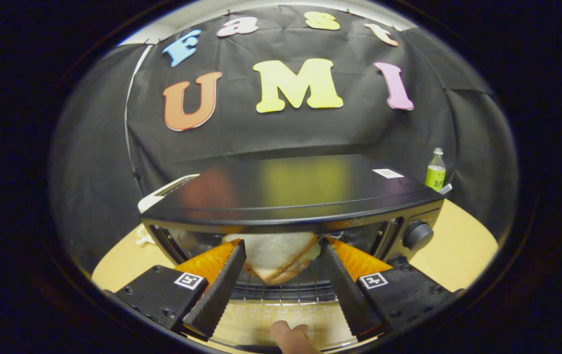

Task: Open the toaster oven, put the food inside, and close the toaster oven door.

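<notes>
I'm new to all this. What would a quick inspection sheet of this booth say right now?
Surface: pale wooden table, bare at the sides of the oven.
Job's things: toaster oven with its door down; sandwich on the wire rack inside.
Clutter: green bottle behind the oven; white appliance at its far side.
Gripper: gripper open, fingers either side of the sandwich, whether touching it is unclear.
Cables: nothing seen.
Surroundings: black cloth wall; a fingertip below the door.
</notes>
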The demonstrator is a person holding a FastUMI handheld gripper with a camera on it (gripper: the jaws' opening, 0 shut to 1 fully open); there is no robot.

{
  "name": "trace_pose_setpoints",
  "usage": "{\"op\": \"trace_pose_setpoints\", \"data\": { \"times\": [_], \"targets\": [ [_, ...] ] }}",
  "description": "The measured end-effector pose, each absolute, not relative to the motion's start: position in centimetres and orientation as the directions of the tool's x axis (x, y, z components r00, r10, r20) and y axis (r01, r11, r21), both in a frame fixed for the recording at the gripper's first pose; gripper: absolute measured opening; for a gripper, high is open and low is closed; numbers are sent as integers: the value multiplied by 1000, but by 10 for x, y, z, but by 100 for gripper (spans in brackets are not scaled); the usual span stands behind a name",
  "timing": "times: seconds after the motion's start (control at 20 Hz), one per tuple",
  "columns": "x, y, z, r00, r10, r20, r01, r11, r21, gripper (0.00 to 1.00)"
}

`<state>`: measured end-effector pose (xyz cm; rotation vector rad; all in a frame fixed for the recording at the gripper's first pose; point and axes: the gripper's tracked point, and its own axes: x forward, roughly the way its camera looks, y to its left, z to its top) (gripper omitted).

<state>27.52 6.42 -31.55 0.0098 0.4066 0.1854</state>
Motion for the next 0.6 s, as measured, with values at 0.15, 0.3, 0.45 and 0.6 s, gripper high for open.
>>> {"op": "trace_pose_setpoints", "data": {
  "times": [0.15,0.3,0.45,0.6],
  "targets": [
    [244,65,-321,897,178,-405,-197,980,-6,100],
    [210,64,-331,883,191,-429,-214,977,-4,100],
    [182,60,-344,876,196,-440,-211,977,15,100],
    [163,50,-356,883,161,-442,-187,982,-15,100]
  ]
}}
